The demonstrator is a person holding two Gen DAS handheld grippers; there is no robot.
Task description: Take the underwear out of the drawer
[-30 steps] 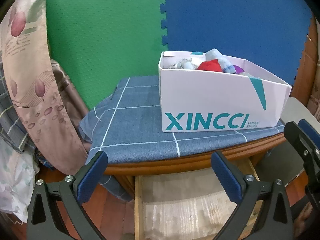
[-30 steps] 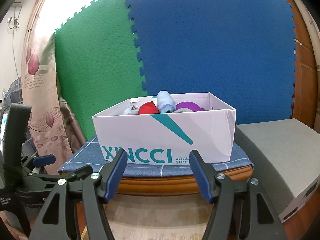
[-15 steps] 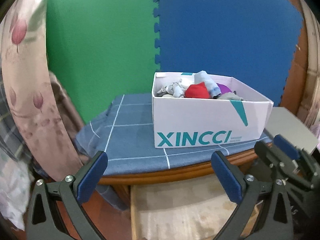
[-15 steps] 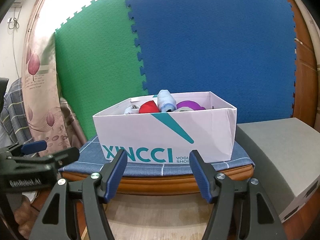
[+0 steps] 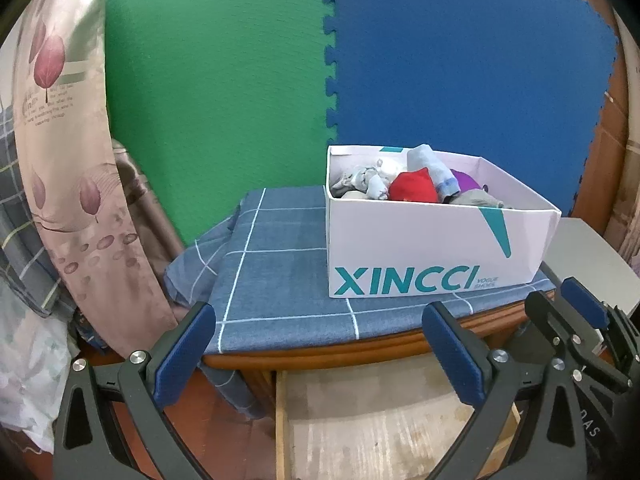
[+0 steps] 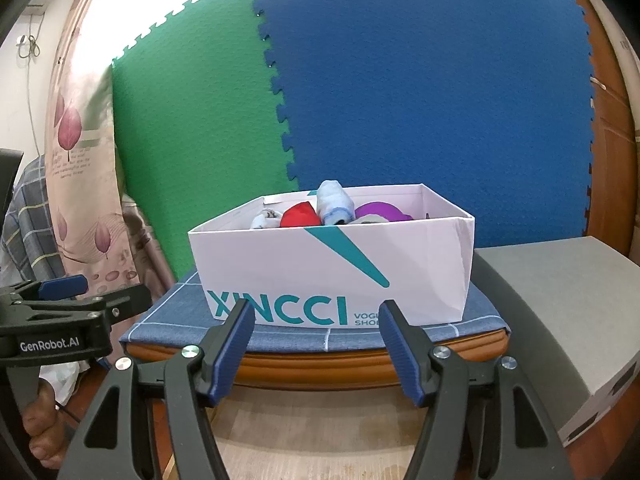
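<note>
Both your grippers hang empty in front of the pulled-out drawer.

Your left gripper [image 5: 316,344] stands spread wide with nothing between its pads, and your right gripper [image 6: 316,344] is likewise parted and empty, both angled down over the drawer [image 5: 380,408], whose visible bottom looks bare. The rolled underwear [image 5: 412,186] lies in the white XINCCI box [image 5: 420,248] on the blue checked cloth [image 5: 272,264] above the drawer, probably so you can reach it from above; the box's near wall stands between your pads and the red roll.
</note>
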